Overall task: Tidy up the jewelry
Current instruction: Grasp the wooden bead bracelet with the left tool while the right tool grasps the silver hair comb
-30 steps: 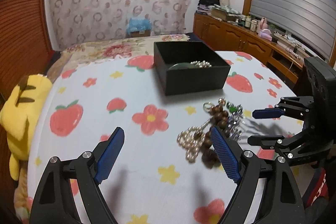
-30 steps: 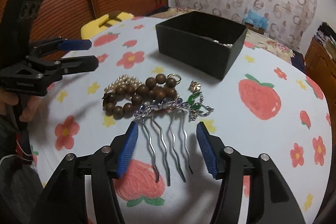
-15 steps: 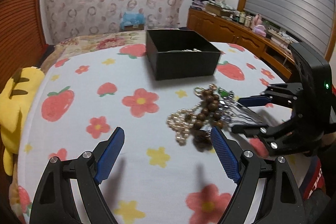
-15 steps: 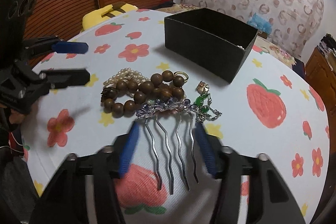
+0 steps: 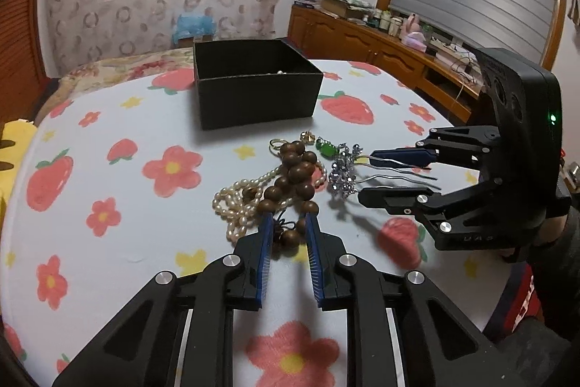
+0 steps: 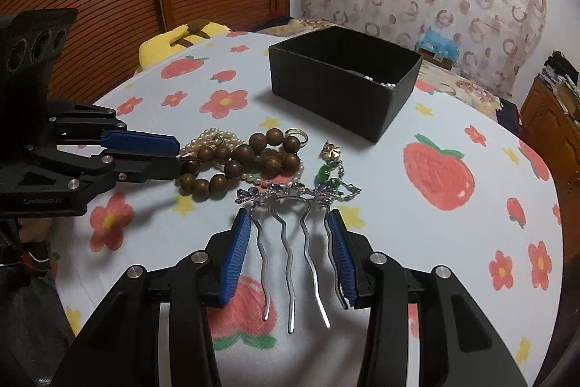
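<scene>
Claws have both narrowed in the last second, the left claw (image 5: pixel 288 223) pinching the wooden beads (image 5: pixel 295 175) and the right claw (image 6: pixel 290 238) hugging the hair comb (image 6: pixel 290 202) on the worktop (image 5: pixel 108 242), so both pieces look bound for the black box (image 5: pixel 253 100) behind them.

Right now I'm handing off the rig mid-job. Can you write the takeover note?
Left gripper: jaws closed on the near end of the wooden bead bracelet, still on the table.
Right gripper: jaws against the outer prongs of the silver hair comb.
Black box: open, some pearls already inside.
Left: bracelet, comb, pearl strand, green pendant and gold ring all go into the box.
</scene>
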